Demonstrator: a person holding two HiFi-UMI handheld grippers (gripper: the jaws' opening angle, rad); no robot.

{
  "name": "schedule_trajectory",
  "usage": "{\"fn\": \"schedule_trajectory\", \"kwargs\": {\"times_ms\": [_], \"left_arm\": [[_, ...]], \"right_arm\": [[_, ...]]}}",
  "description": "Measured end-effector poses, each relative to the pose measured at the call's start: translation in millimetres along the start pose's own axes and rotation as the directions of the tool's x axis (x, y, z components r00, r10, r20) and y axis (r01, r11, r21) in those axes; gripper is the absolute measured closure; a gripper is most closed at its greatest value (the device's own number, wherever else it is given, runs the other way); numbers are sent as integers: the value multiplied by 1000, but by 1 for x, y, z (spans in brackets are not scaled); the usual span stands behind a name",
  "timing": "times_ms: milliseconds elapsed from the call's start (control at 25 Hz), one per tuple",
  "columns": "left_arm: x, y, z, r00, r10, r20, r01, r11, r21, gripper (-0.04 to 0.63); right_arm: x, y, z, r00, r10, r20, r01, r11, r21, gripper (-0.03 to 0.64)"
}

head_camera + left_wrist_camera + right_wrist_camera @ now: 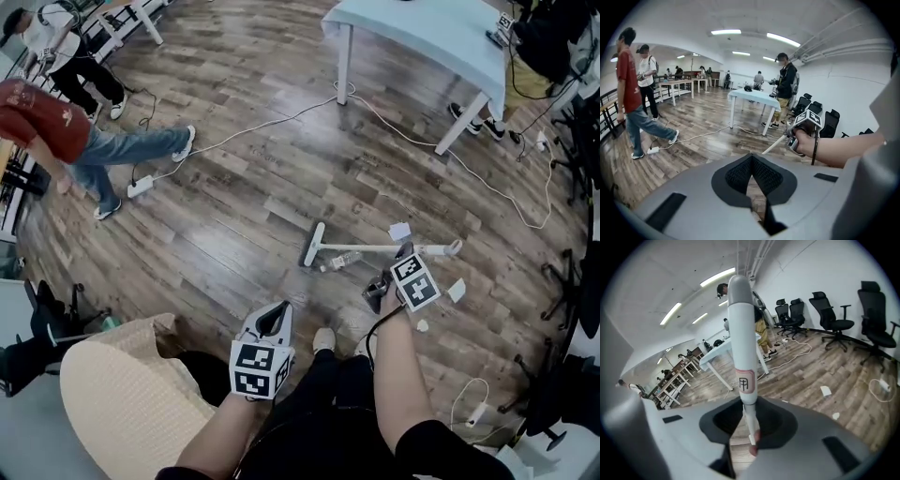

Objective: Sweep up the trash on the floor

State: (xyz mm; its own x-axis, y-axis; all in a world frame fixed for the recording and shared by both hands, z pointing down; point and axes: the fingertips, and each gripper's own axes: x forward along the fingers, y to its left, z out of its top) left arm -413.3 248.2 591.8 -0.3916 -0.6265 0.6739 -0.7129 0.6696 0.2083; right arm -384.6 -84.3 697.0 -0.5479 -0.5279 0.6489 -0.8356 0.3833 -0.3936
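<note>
Right gripper (pixel 752 437) pinches a white broom handle (pixel 743 348); left gripper (pixel 753 180) pressed together, empty; paper scraps (pixel 400 231) on floor (pixel 244 187)

glossy wood floor (pixel 234 216), smooth wht plastic broom handle (pixel 743 348)

White broom (pixel 375 248), head on the floor (pixel 234 206), handle slanted, paper scraps (pixel 400 231) and clear bottle (pixel 342 261) close by

Open floor (pixel 234 206) ahead; cable (pixel 253 128) crosses it, table (pixel 422 37) beyond, person (pixel 33 112) left.
</note>
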Motion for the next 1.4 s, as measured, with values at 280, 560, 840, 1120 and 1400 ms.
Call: {"fn": "schedule_trajectory", "kwargs": {"times_ms": [280,560,840,1120,1400], "left_arm": [[32,-22,3,996,-60,-60,64,995,76,600],[59,-79,22,981,-174,-91,188,964,185,600],[68,-128,20,958,-260,-122,283,925,254,600],[68,-169,10,938,-319,-133,344,898,274,600],[64,-212,9,929,-345,-136,370,882,291,600]], "right_arm": [[5,-114,10,976,-216,-4,214,965,150,523],[-23,-191,22,952,-305,7,296,929,221,523],[-63,-253,37,928,-371,40,348,900,261,523],[-110,-302,60,905,-417,87,390,893,223,523],[-146,-351,93,893,-430,129,414,900,135,523]]}}
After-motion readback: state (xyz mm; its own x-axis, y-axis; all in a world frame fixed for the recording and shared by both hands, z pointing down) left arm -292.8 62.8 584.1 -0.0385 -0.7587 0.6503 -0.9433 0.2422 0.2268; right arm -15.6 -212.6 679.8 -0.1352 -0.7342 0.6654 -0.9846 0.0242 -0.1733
